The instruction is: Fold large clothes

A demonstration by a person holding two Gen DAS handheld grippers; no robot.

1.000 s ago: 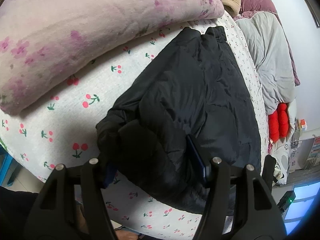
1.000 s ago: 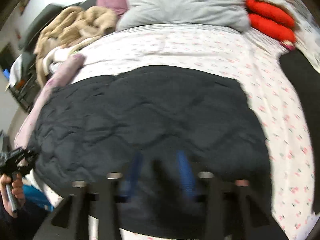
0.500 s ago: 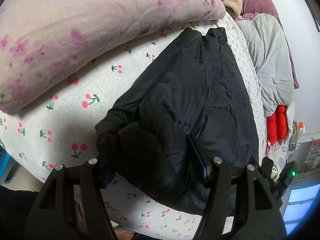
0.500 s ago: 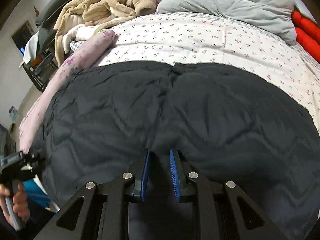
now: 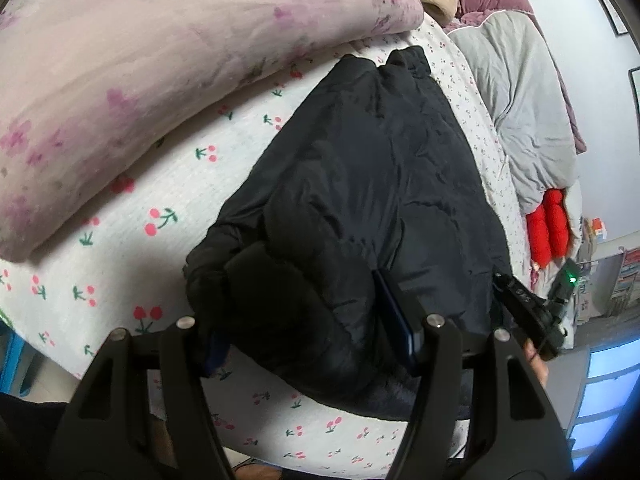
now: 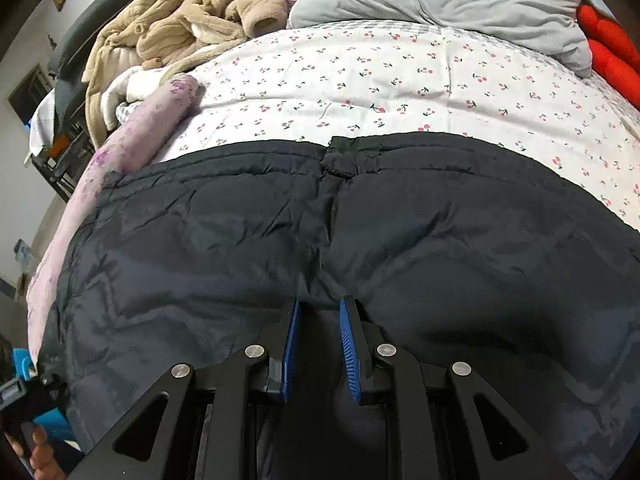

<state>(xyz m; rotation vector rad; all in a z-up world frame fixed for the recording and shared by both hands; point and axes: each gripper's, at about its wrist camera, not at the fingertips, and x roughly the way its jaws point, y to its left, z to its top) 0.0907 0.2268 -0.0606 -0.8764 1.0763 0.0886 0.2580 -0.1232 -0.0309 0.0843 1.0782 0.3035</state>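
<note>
Where it lies flat on the cherry-print sheet [image 6: 400, 76], black quilted jacket [image 6: 280, 240], creased.

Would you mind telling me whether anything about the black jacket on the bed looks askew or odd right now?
The black jacket lies fairly flat on the cherry-print sheet, but the end bunched in the left gripper is crumpled, and its far corner touches the rolled pink quilt.

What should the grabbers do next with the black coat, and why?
Probably draw both edges taut. The left gripper holds a thick bunch of the coat, the right gripper pinches a fold at the near edge, and the fabric between lies rumpled on the bed.
</note>
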